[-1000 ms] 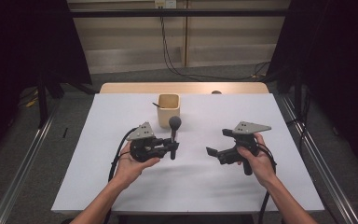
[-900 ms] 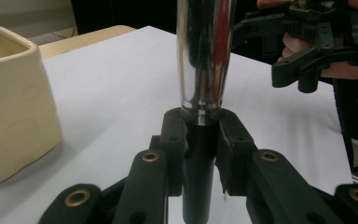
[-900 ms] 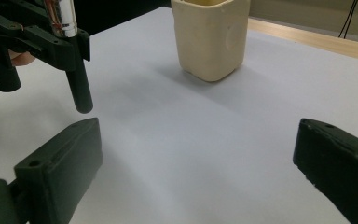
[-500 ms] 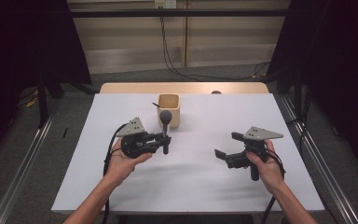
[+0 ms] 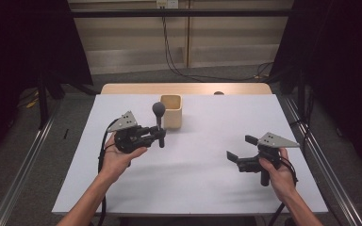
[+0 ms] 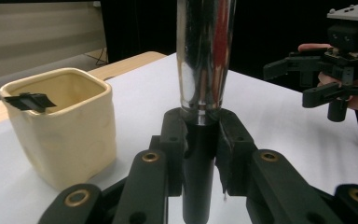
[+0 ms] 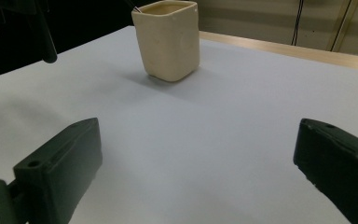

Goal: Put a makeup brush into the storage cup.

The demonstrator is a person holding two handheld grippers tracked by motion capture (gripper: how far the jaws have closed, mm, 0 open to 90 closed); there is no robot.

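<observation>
The white table (image 5: pixel 188 179) is lying broad and mostly bare, giving both hands plenty of open room, with its wooden far edge running just behind the cream cup (image 5: pixel 171 111), which is standing upright near the far middle. The left gripper (image 5: pixel 159 135) is hovering just in front of that cup and slightly to its left, its jaws clamped on the dark lower shaft of a microphone-like tool (image 5: pixel 159 117), whose long axis is standing upright: rounded dark head on top, shiny metal barrel (image 6: pixel 205 51) rising above the pads. In the left gripper view the cup is sitting just beside the tool, its open mouth looking free apart from a small dark tab (image 6: pixel 29 101) at the rim. The right gripper (image 5: pixel 241 149) is waiting well apart, near the table's right front, jaws spread wide with nothing between them. The left hand is clearly the nearer; lowering the tool into the cup would, I judge, mean lifting over the near rim first.
</observation>
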